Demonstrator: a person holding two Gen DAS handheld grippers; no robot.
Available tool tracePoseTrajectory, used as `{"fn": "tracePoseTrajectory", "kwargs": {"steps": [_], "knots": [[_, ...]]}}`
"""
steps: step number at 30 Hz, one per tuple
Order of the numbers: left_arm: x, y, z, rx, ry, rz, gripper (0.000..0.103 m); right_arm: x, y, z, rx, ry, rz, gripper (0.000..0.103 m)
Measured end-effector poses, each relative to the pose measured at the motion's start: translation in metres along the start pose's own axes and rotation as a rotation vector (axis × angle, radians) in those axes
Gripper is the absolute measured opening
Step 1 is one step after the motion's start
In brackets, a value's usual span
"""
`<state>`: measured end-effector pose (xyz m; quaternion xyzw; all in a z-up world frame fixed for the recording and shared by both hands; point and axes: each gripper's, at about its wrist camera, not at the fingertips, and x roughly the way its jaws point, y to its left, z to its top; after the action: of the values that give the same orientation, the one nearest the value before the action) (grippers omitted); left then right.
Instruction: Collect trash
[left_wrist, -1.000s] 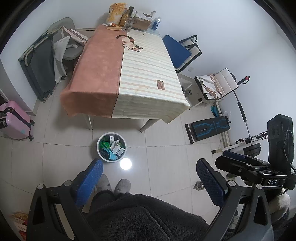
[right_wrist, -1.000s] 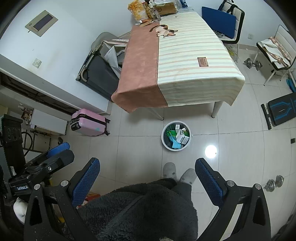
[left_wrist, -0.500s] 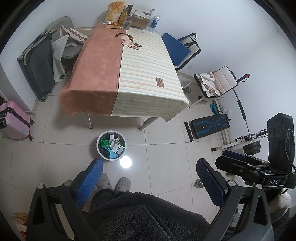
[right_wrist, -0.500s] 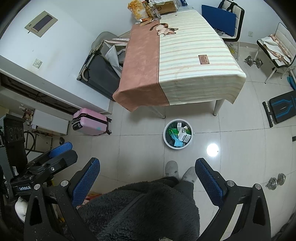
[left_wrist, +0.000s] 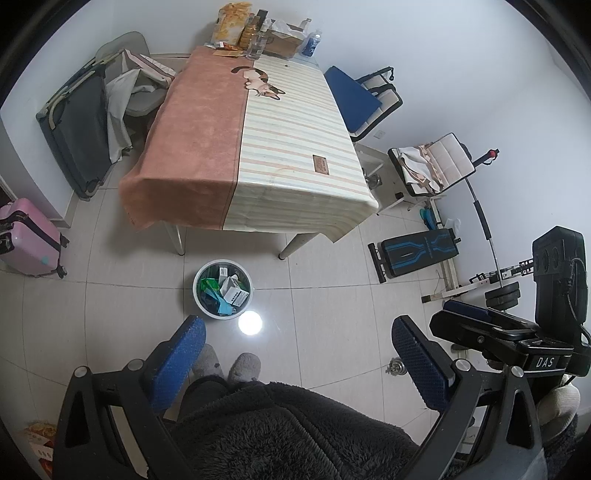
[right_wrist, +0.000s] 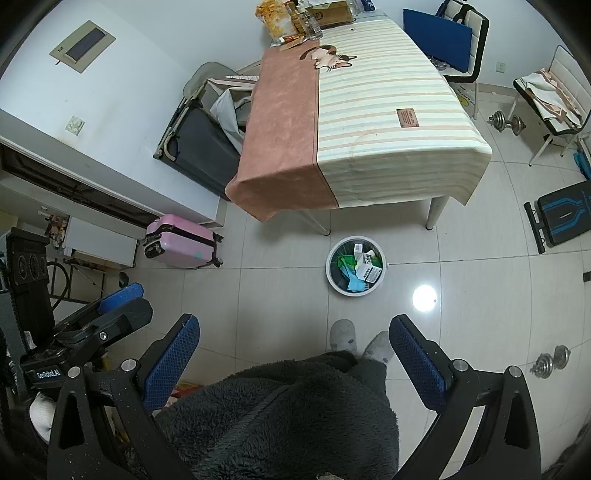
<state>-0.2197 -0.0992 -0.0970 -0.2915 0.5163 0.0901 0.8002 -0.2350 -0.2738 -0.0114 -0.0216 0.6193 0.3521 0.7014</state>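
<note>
A white round trash bin (left_wrist: 199, 295) stands on the tiled floor in front of the table, holding white boxes (left_wrist: 234, 291) and green and blue wrappers; it also shows in the right wrist view (right_wrist: 334, 284). My left gripper (left_wrist: 297, 360) is open and empty, held high above the floor. My right gripper (right_wrist: 295, 354) is open and empty at a similar height. Both look down over the person's dark fleece and slippers. The right gripper's body shows at the right of the left wrist view (left_wrist: 517, 339).
A table (left_wrist: 251, 147) with a pink and striped cloth carries snack bags, bottles and a cardboard box at its far end (left_wrist: 258, 37). A pink suitcase (right_wrist: 181, 242), a folded cot, chairs, a weight bench (left_wrist: 417, 251) and dumbbells (right_wrist: 550, 360) surround it.
Both views have shifted slightly; the table and bin sit a little differently in frame. Both grippers stay open and empty.
</note>
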Motion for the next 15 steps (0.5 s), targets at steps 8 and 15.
{"fn": "tracePoseTrajectory", "kwargs": {"steps": [8,15], "knots": [[0.0003,-0.0002,-0.0015,-0.006,-0.001,0.004,0.103,0.0017,0.0020,-0.0002,0.001,-0.001,0.000,0.103],[-0.0004,-0.0020,-0.0033,-0.005,-0.010,0.009,0.103,0.0016,0.0025,-0.0001,0.001,-0.001,-0.001,0.103]]}}
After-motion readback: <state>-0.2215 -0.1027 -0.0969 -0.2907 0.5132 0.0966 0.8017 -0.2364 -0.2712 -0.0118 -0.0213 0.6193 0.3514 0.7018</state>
